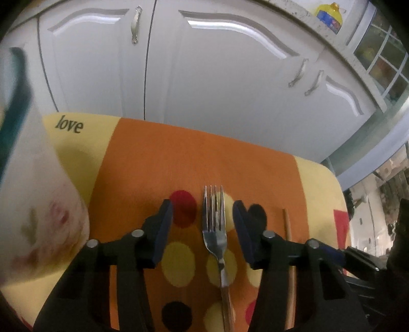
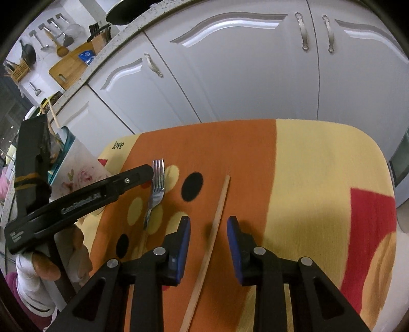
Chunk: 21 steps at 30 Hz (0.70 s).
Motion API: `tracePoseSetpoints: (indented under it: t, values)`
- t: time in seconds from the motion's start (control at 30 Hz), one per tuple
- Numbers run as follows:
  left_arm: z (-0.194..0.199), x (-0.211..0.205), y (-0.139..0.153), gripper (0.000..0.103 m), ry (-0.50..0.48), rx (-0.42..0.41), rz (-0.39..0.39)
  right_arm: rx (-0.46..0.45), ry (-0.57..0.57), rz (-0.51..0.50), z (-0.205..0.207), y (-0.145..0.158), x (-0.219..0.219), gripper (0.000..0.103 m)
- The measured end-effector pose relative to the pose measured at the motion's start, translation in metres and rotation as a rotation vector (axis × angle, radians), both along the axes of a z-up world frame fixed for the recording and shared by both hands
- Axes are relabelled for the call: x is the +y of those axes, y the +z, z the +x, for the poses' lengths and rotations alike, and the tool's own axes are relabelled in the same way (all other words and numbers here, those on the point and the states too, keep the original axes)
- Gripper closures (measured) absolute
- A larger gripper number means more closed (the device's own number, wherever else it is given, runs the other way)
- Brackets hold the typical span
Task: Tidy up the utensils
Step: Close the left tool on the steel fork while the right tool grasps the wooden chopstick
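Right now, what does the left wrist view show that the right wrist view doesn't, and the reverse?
Only the left wrist view: a yellow bottle on the countertop and the left gripper's open jaws straddling the fork. Only the right wrist view: hanging kitchen tools, a cutting board, the person's hand, and the right gripper open around the wooden chopstick. Both: fork, chopstick, patterned cloth, white cabinets.
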State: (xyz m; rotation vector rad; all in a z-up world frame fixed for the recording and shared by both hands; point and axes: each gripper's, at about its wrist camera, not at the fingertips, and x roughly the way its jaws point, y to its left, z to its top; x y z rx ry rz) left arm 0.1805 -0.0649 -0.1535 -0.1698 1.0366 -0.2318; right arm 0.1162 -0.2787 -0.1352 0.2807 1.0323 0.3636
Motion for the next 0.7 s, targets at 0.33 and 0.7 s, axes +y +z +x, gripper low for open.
tracePoseSetpoints:
  t: [0.33, 0.7]
  values:
    - [0.011, -0.003, -0.012, 0.079, -0.051, 0.031, -0.040, 0.012, 0.017, 0.008, 0.010, -0.008, -0.004, 0.075]
    - [0.000, -0.010, -0.007, 0.085, -0.104, 0.037, -0.048, 0.003, 0.049, -0.043, 0.021, -0.012, 0.008, 0.082]
